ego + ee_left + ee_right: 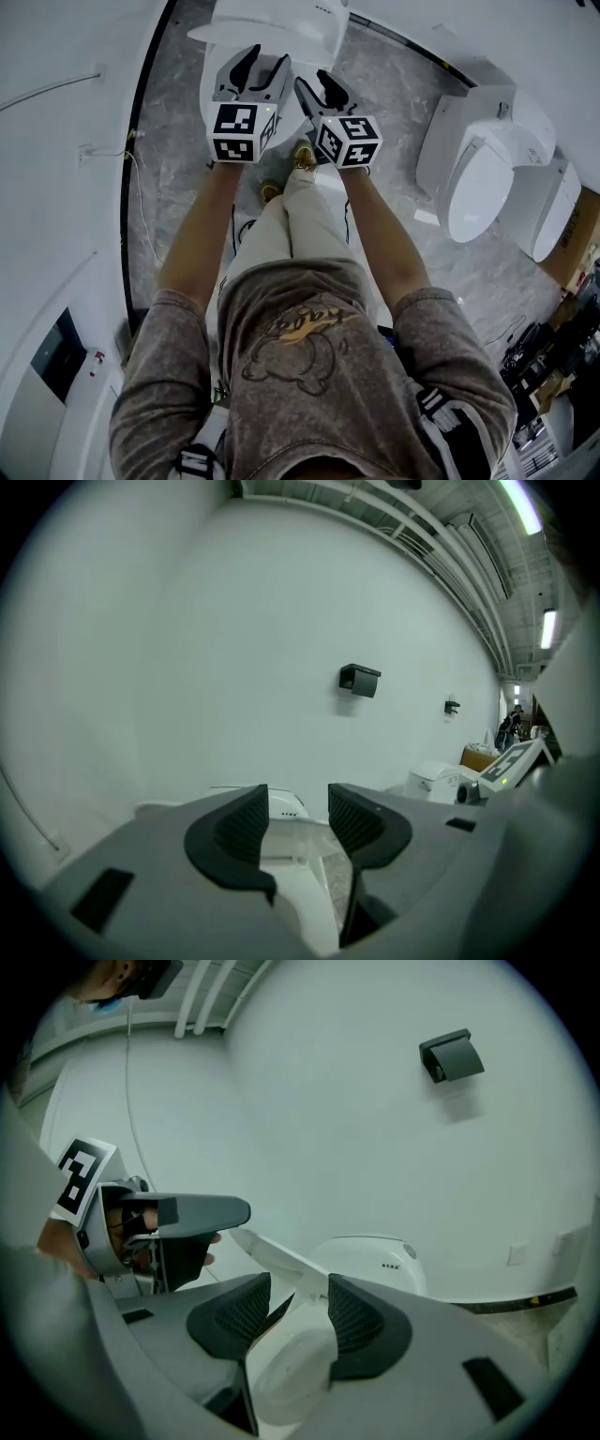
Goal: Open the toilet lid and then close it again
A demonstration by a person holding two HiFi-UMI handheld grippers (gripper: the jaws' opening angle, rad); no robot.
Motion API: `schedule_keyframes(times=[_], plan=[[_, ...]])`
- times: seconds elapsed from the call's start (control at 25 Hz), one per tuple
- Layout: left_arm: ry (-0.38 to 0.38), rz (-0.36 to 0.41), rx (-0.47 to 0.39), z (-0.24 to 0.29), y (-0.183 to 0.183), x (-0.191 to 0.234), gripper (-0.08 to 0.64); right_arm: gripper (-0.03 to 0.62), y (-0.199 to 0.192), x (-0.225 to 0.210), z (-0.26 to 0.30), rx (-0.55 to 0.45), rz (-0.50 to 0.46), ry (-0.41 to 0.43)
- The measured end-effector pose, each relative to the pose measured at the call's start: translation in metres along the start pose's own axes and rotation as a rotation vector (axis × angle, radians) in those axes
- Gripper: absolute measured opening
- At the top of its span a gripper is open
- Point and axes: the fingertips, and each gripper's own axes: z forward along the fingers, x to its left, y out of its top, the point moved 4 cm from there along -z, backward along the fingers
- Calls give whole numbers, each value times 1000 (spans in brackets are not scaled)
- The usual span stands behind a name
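Two tongs: the left tongs (262, 66) and right tongs (316, 86) both stand with jaws apart, clamped on nothing. One toilet lid (267, 1255) is part-raised, its front edge within the right tongs' gap. Only the head view shows two further toilets (487, 178) to the right. Only the left gripper view shows two dark wall boxes (360, 680).
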Motion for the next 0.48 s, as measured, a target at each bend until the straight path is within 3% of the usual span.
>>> schedule_keyframes(times=[0.2, 0.48], plan=[[13, 1, 28, -20, -24, -4, 204, 195, -8, -3, -11, -25, -17, -55], [53, -28, 69, -47, -61, -8, 204, 193, -31, 14, -8, 34, -24, -12]])
